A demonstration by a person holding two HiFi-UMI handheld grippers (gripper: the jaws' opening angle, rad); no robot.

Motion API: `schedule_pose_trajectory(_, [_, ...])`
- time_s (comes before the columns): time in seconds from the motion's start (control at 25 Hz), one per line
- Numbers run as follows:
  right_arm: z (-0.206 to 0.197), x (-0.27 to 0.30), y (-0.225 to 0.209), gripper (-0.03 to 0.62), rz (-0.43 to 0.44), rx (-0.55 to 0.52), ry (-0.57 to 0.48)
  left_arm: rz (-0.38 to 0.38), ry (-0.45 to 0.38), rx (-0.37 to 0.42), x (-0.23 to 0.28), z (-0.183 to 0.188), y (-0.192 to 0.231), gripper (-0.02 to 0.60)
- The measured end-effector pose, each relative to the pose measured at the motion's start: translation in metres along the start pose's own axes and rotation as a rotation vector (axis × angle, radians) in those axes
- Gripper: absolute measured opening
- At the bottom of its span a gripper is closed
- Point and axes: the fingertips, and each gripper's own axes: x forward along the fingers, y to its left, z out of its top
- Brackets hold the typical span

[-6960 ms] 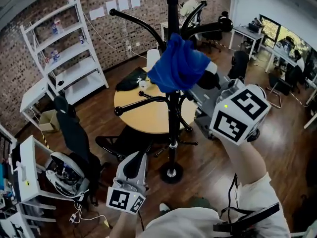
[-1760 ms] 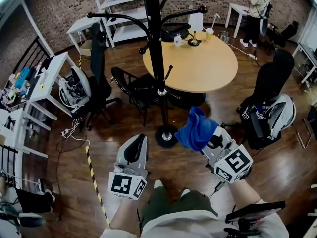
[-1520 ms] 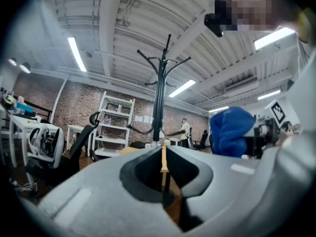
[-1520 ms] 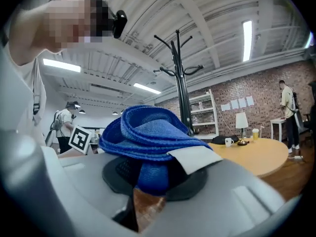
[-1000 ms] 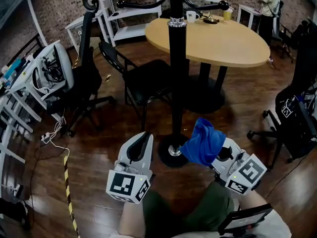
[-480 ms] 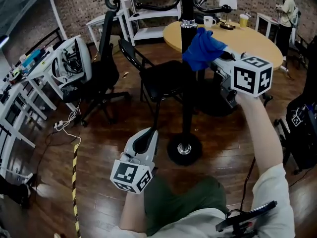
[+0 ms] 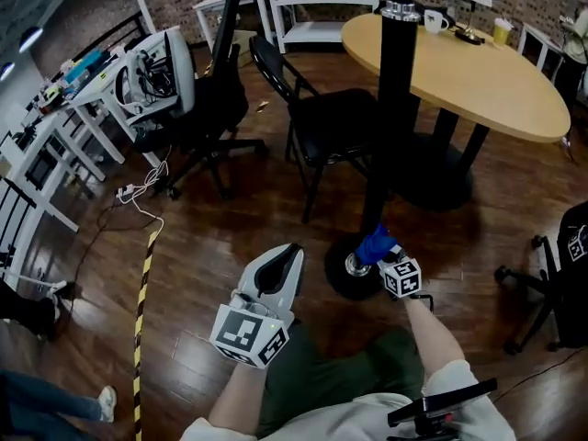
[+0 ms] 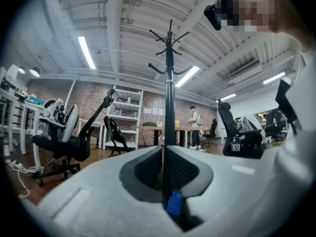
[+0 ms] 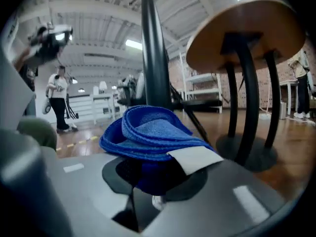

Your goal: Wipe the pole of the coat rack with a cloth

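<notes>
Low down, the right gripper (image 7: 384, 257) had its jaws clamped on a bunched blue cloth (image 7: 375, 243) at the foot of the coat rack pole (image 7: 397, 108), just above the round base (image 7: 342, 277). In the right gripper view the cloth (image 9: 148, 132) was folded over the jaws, a white tag hanging at its right, with the pole (image 9: 155, 58) rising just behind it. The left gripper (image 7: 287, 260) hung nearer and to the left, apart from the pole, its jaws closed on nothing. A black chair (image 7: 331, 127) stood farther off on the left, and a round wooden surface (image 7: 478, 76) on the right.
</notes>
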Motion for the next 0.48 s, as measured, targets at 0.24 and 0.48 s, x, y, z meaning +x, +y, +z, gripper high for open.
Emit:
schedule_pose_trajectory(0.24, [-0.188, 0.031, -0.006, 0.103, -0.074, 0.152, 0.302, -0.010, -0.032, -0.008, -0.011, 0.000, -0.007, 0.023])
schedule_pose_trajectory(0.48, [-0.107, 0.016, 0.007, 0.103, -0.060, 0.123, 0.161, 0.006, -0.015, -0.032, -0.008, -0.011, 0.008, 0.023])
